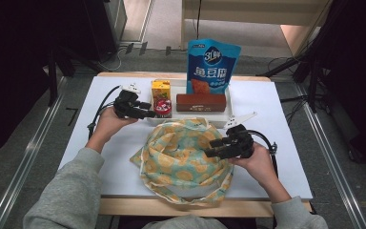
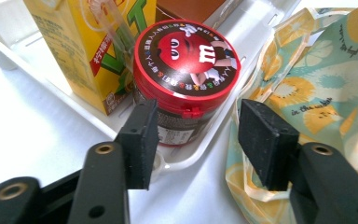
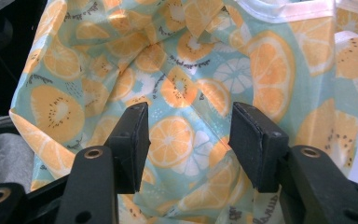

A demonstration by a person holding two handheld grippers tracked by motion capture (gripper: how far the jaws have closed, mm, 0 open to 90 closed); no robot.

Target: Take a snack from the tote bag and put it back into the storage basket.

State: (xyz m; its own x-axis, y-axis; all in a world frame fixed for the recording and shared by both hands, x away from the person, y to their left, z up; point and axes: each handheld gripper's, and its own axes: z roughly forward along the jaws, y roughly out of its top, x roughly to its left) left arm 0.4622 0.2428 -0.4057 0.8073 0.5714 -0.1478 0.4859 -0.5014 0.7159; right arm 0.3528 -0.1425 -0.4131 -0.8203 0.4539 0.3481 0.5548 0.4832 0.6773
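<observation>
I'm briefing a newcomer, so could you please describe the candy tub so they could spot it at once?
Look at the white tray at the table's far side. At its left end, just right of the yellow juice carton, stands the candy tub: small, round, with a red cartoon-face lid.

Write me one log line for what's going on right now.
left gripper: open, jaws around red candy jar in white tray | right gripper: open, at fruit-print bag | juice carton beside jar

Setting: recording lab or studio. Evidence: white work table (image 1: 267, 102) on a wooden base, centred; metal floor rails (image 1: 26, 157) at 9 and 3 o'clock; black stands with trailing cables (image 1: 310, 71) at 2 o'clock; dark curtained surrounds; grey carpet floor (image 1: 62, 102).
</observation>
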